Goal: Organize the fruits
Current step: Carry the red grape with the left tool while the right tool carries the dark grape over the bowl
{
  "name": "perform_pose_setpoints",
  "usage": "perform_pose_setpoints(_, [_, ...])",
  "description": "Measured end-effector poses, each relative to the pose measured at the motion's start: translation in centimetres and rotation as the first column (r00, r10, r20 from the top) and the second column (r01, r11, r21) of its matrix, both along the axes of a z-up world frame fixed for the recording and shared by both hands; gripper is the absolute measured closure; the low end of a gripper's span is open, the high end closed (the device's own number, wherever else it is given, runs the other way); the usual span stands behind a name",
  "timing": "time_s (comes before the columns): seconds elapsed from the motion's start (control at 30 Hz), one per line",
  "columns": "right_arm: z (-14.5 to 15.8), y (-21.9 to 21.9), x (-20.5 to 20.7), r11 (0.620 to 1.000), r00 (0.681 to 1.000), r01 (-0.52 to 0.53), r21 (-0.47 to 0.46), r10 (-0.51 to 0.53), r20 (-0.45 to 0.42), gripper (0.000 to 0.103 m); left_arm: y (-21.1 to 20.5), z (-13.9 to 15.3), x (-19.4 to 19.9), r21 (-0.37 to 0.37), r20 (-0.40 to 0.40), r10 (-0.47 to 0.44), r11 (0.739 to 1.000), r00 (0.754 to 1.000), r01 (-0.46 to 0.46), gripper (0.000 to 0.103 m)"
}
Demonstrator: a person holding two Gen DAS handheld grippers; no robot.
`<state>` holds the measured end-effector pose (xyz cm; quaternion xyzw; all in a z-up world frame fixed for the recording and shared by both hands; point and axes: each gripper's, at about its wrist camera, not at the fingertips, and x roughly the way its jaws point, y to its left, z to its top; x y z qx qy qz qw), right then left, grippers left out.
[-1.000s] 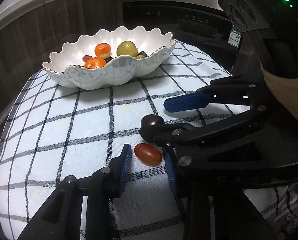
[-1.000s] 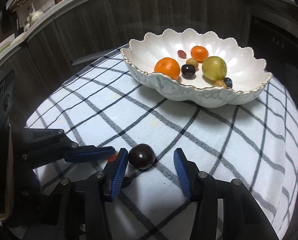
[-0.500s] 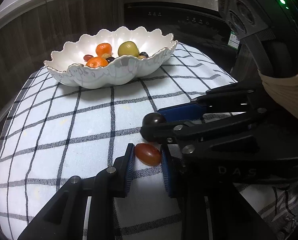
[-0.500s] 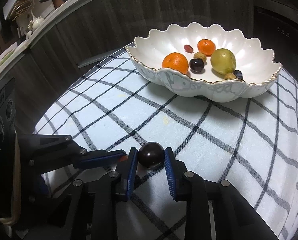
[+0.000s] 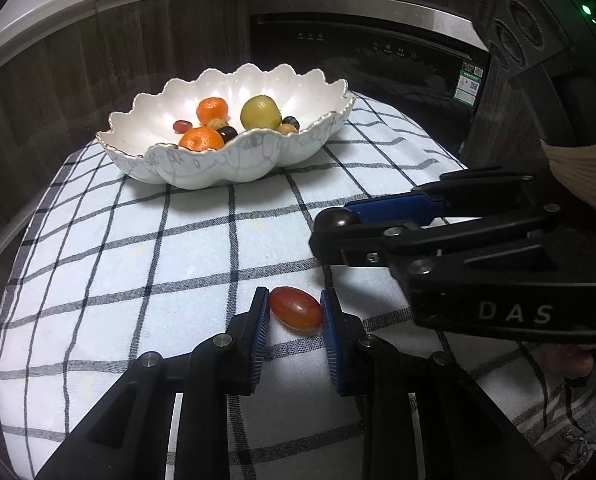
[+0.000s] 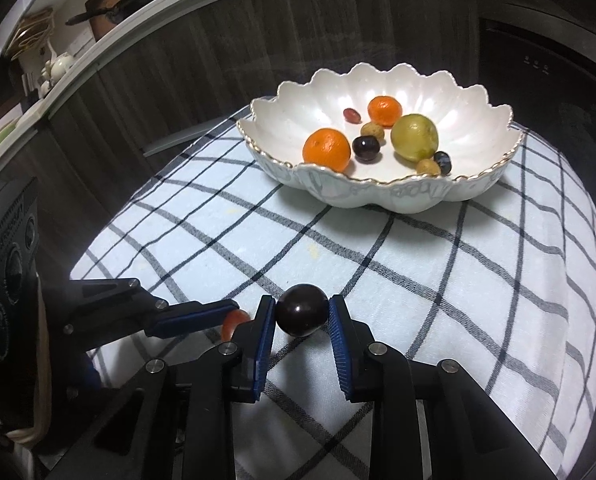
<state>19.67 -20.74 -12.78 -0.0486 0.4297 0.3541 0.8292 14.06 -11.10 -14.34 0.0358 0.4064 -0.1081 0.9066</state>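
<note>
The left tool (image 5: 294, 314) is clamped on a red oval grape (image 5: 296, 314), both blue pads against its ends, low over the checked cloth (image 5: 138, 280) near the desk's front edge. Just beside it, the right tool (image 6: 301, 316), whose jaws have just been closing, grips a dark round plum (image 6: 301, 315), pads pressing either side. Toward the desk's far edge stands a scalloped white bowl (image 6: 377, 196), well apart from both tools. It holds two tangerines (image 6: 326, 149), a green-yellow fruit (image 6: 413, 137), dark grapes (image 6: 365, 148) and a few small brownish fruits (image 6: 373, 131).
</note>
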Motion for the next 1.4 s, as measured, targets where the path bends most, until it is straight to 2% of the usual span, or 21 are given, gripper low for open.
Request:
perform_pose_setpoints(0.43, [2.0,-0.6,-1.4,0.994,0.993,0.111,0.007,-0.111,0.028,0.074,1.6,1.7,-0.2,-0.020,0.028,0.036,0.999,0.999,-0.036,0.077])
perform_pose_setpoints(0.83, [3.5,-0.1,-2.7,0.976,0.973,0.218,0.014,-0.218,0.081,0.074,4.1,3.7,0.1,-0.039,0.060,0.099,0.995,0.993,-0.097,0.077])
perform_pose_setpoints(1.4, [6.5,2.6,-1.1,0.949,0.940,0.314,0.017,-0.313,0.139,0.074,7.9,6.6,3.1,-0.051,0.099,0.150,0.988,0.984,-0.145,0.076])
